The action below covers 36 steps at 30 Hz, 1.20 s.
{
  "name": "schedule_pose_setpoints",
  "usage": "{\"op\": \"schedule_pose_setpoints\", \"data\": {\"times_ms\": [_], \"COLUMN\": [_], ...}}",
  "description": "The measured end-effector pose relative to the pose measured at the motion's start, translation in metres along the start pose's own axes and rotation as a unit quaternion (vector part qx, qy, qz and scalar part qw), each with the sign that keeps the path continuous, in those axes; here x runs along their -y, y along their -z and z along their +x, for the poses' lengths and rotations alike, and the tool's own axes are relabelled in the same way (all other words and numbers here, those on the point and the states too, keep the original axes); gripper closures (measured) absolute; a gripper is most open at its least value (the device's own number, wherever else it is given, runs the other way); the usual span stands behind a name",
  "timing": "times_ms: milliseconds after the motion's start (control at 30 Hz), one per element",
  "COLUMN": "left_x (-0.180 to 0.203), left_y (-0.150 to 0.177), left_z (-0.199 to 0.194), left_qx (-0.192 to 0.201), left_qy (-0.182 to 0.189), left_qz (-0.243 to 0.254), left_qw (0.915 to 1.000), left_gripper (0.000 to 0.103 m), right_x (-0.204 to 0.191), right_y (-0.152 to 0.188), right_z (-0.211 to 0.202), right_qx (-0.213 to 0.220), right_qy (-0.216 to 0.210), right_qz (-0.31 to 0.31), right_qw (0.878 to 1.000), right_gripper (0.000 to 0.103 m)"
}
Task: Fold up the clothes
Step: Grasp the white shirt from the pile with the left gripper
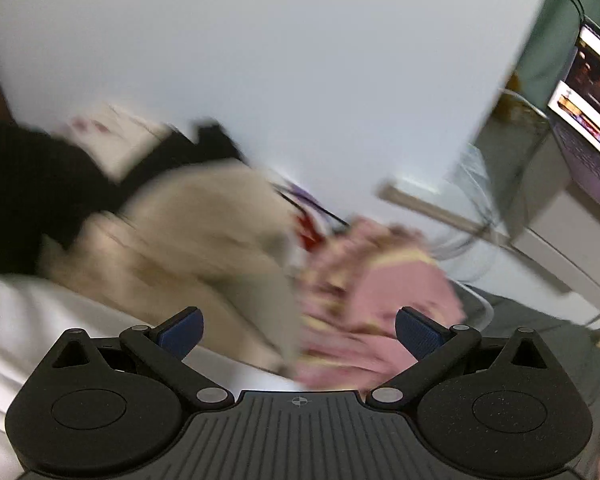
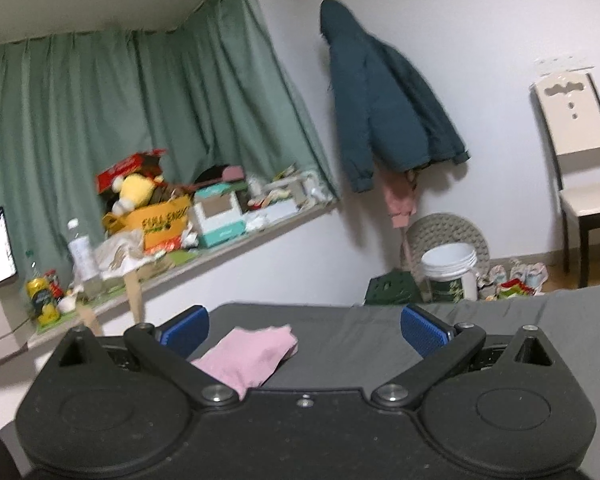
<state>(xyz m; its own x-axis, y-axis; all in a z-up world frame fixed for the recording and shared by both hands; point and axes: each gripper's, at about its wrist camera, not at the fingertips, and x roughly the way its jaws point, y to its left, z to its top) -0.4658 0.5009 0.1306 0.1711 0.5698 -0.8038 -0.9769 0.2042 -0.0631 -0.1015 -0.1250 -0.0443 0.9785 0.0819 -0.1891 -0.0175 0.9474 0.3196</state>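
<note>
The left wrist view is blurred by motion. A heap of clothes lies ahead of my left gripper (image 1: 299,332): a pink garment with yellow trim (image 1: 380,300), a beige garment (image 1: 188,236) and a black garment (image 1: 32,192). The left gripper stands open just short of the pink and beige pieces, with nothing between its blue pads (image 1: 182,332). In the right wrist view a folded pink cloth (image 2: 252,354) rests on the grey bed sheet (image 2: 360,344). My right gripper (image 2: 305,332) is open above the sheet, the pink cloth lying near its left finger.
A white wall (image 1: 280,60) rises behind the heap, and a lit laptop screen (image 1: 588,92) is at the right. In the right view are green curtains (image 2: 140,120), a cluttered sill (image 2: 204,216), a hung dark jacket (image 2: 380,108), a white bucket (image 2: 452,272) and a chair (image 2: 580,168).
</note>
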Motion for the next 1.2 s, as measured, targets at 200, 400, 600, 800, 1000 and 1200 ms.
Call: {"op": "schedule_pose_setpoints", "data": {"times_ms": [200,400,600,800,1000,1200], "left_x": [-0.051,-0.09,-0.104,-0.107,-0.087,-0.05], "left_y": [0.019,0.06,0.059,0.054,0.038,0.014], "left_z": [-0.068,-0.073,-0.054,-0.061,-0.081,-0.086], "left_qx": [0.002,0.005,0.043,0.067,0.14,0.15], "left_qy": [-0.054,-0.068,-0.062,-0.062,0.026,0.107], "left_qz": [0.022,-0.042,-0.107,-0.114,-0.063,-0.014], "left_qw": [0.9983,0.9968,0.9914,0.9893,0.9878,0.9828], "left_gripper": [0.001,0.001,0.034,0.072,0.096,0.096], "right_x": [-0.004,0.007,0.023,0.037,0.038,0.037], "right_y": [0.012,0.017,0.016,0.009,0.011,0.013], "right_z": [0.011,0.013,0.01,0.008,0.011,0.012], "right_qx": [-0.039,-0.054,-0.059,-0.049,-0.056,-0.059], "right_qy": [-0.017,-0.036,-0.037,-0.022,-0.014,-0.012], "right_qz": [0.002,0.031,0.077,0.136,0.139,0.128], "right_qw": [0.999,0.997,0.995,0.989,0.989,0.99], "right_gripper": [0.0,0.0,0.0,0.0,0.0,0.0]}}
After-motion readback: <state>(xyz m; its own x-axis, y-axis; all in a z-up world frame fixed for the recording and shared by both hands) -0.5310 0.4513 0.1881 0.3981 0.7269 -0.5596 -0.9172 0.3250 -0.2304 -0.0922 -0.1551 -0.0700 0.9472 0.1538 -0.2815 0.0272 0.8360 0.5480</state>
